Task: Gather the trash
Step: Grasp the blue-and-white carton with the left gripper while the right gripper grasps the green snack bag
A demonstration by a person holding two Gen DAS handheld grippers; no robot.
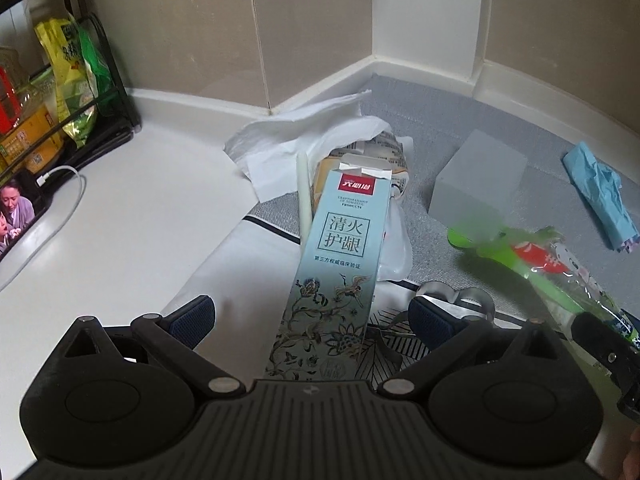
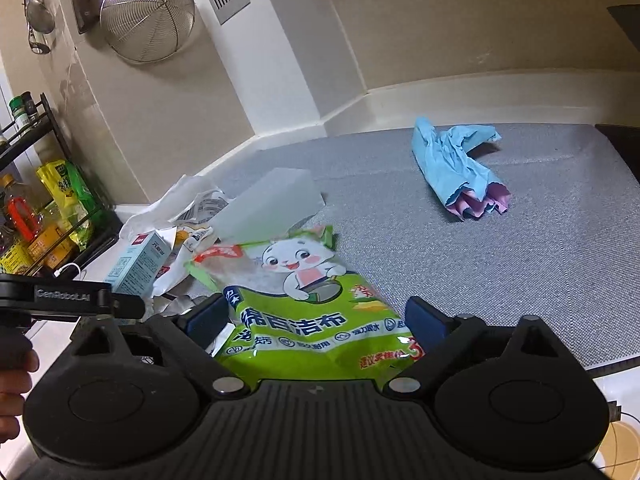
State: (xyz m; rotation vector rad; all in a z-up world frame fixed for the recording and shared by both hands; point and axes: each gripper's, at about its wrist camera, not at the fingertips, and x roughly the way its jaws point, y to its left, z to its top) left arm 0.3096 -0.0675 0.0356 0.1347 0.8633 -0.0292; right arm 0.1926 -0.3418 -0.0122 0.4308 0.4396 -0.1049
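Your left tool (image 1: 312, 320) has the pale blue toothpaste box (image 1: 336, 264) between its pads. The jaws stand wide, with a clear gap on both sides, so there is no clamp on it. The box leans up and away from the tool, its torn top flap toward the wall. Its far end rests on the trash pile: a crumpled white plastic bag (image 1: 304, 136) with a printed wrapper (image 1: 384, 152) on top and a white stick (image 1: 303, 188) lying along the box's left side.

Your right tool (image 2: 316, 320) has the green scouring-pad packet (image 2: 312, 304) with the white cat print between its pads. Its jaws are spread wide too. The left pad (image 2: 206, 320) looks to be touching the packet edge, but I can't tell whether the right pad (image 2: 424, 326) presses on it. The packet sticks out forward over the grey mat (image 2: 500, 248). In the left wrist view the packet is blurred, at the right edge.

Beyond the pile a grey foam block (image 1: 478, 176) sits on the mat. Further right, well apart from everything, a crumpled blue cloth (image 2: 456, 164) with a pink underside lies on the mat.

The mat covers the right part of the white table (image 1: 120, 216). On the bare left part there is a white charging cable (image 1: 52, 208) and a phone (image 1: 16, 212) with its screen lit. Behind them a black wire rack (image 1: 104, 92) holds yellow and green packets. A wire strainer (image 2: 148, 12) hangs on the wall.
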